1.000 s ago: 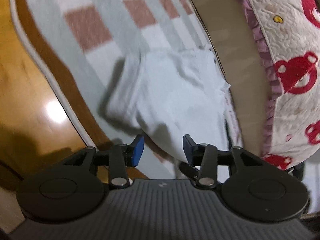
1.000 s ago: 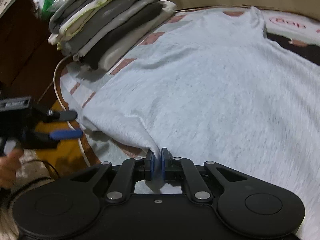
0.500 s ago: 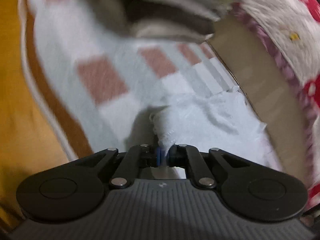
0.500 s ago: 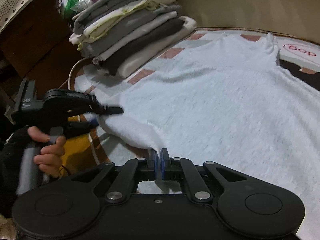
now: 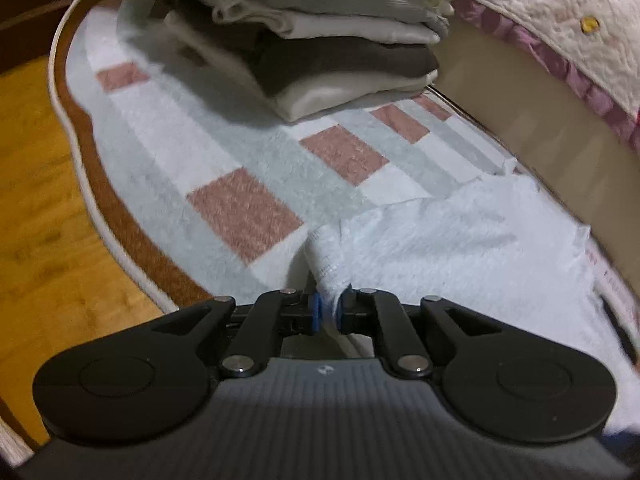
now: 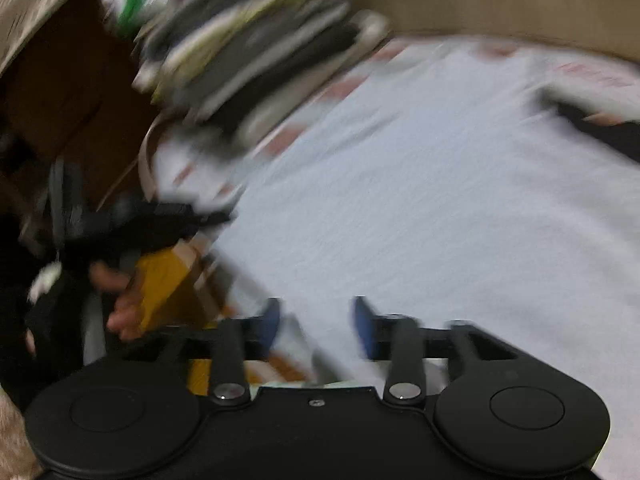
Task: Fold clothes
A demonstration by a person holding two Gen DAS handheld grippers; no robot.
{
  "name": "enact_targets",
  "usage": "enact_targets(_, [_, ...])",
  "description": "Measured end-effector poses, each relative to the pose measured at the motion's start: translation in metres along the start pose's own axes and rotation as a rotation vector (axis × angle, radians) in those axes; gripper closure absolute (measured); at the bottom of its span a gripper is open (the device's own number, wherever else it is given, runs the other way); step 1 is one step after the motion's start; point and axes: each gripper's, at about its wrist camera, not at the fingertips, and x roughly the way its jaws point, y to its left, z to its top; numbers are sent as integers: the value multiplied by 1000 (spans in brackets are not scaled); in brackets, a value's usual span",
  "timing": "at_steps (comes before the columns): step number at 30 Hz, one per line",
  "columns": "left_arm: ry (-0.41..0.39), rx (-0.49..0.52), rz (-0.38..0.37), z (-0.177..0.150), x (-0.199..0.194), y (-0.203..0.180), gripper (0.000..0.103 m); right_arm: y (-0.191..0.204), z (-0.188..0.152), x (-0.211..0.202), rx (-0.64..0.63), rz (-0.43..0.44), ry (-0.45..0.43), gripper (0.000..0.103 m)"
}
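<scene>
A pale grey-white T-shirt (image 6: 420, 208) lies spread on a checked mat; in the left wrist view it (image 5: 460, 248) shows as a crumpled sleeve. My left gripper (image 5: 329, 312) is shut on the sleeve's hemmed edge. It also shows in the right wrist view (image 6: 224, 214), held at the shirt's left side. My right gripper (image 6: 316, 330) is open just above the shirt's near edge; that view is blurred by motion.
A stack of folded clothes (image 5: 332, 40) sits at the mat's far end, also blurred in the right wrist view (image 6: 256, 60). The mat (image 5: 224, 148) has a brown rim on a wooden floor (image 5: 36, 208). A quilted bed cover (image 5: 560, 8) hangs at right.
My left gripper moved onto the sleeve and shut on it. My right gripper, which was shut on the shirt's near edge, has opened and let it go, and is moving.
</scene>
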Motion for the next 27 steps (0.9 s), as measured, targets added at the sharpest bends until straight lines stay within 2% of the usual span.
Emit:
enact_targets(1, [7,1,7,-1,3,-1,95,-5,1,-5,10,-21,-10,52])
enact_targets(6, [24,0,22,2,5,4,94,-74,0,-70,58,-374,-100,52])
enact_targets(10, [28,12,45,7,5,7,89,-137,-14,-134,109,-587,-125,52])
enact_targets(13, [-39,117,155,10,-5,-4,87,-181,-21,-163,144,-668,-101,52])
enact_targets(14, [-73,155,213,11,-10,-9,91,-196,-22,-171,155,-688,-89,52])
enact_targets(15, [-118,205,289,13,-15,-13,91,-210,-24,-178,167,-709,-78,52])
enact_targets(16, [-148,234,334,15,-20,-16,91,-223,-26,-185,180,-723,-68,52])
enact_targets(17, [-160,239,340,18,-25,-17,91,-232,-27,-186,195,-718,-70,52])
enact_targets(18, [-157,249,323,20,-27,-20,91,-241,-29,-187,208,-712,-72,51])
enact_targets(22, [-66,316,134,21,-24,-51,90,-260,-34,-181,175,-717,-77,51])
enact_targets(25, [23,366,-46,12,-12,-93,89,-269,-35,-170,159,-731,-72,51])
enact_targets(27, [70,422,-126,4,-4,-124,88,-274,-37,-166,164,-730,-78,51])
